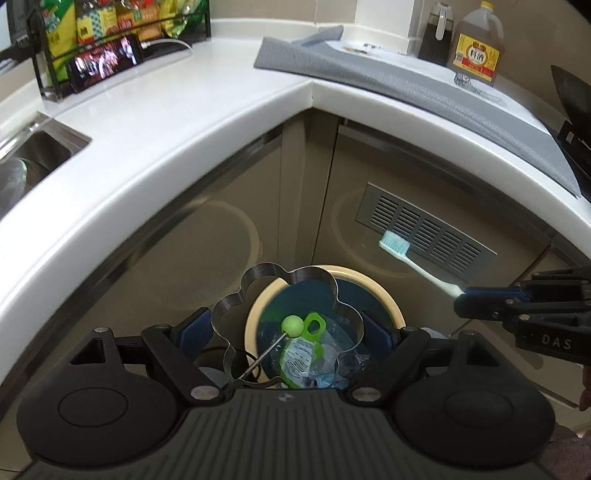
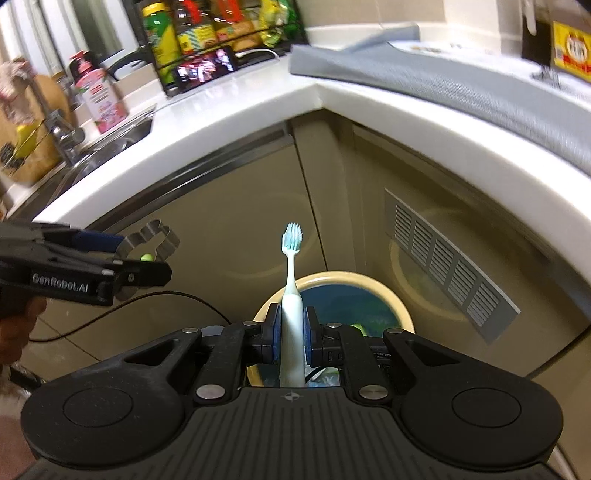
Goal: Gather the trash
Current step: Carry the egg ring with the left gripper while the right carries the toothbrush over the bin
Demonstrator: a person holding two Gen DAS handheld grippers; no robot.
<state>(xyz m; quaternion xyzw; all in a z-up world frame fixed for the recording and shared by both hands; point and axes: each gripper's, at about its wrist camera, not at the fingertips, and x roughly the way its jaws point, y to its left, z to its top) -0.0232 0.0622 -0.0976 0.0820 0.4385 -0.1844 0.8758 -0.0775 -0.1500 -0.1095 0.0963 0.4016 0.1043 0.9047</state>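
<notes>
- My left gripper (image 1: 286, 328) has its jaws spread wide, yet they are not idle: the blue pads press on both flanks of a flower-shaped metal egg ring (image 1: 284, 317), so it is grasping that ring.
- A thin wire handle with a green ball (image 1: 293, 325) on its end rises from the ring's near side toward the middle.
- My right gripper (image 2: 291, 328) is clenched narrow on the handle of a pale toothbrush (image 2: 291, 280), which stands up from between the pads with its blue-white bristles at the top.
- Both grippers are tilted downward over a cream-rimmed trash bin (image 1: 384, 291) on the floor, tucked into the inner corner of the cabinets.
- Through the ring in the left wrist view I can see the bin's blue liner and rubbish already inside: a green and clear plastic package (image 1: 303, 350) and other crumpled clear wrapping.
- From the right wrist view the left gripper sits off to the left of the bin, with the ring jutting from its tip.
- The white countertop (image 1: 184, 110) wraps around above, bearing a grey mat (image 1: 406, 81), a bottle of brown liquid (image 1: 476, 44) and a rack of packets (image 1: 122, 22).
- A steel sink (image 1: 33, 151) is let into the counter on the left, and a vent grille (image 1: 424, 229) is set in the cabinet door beside the bin.
</notes>
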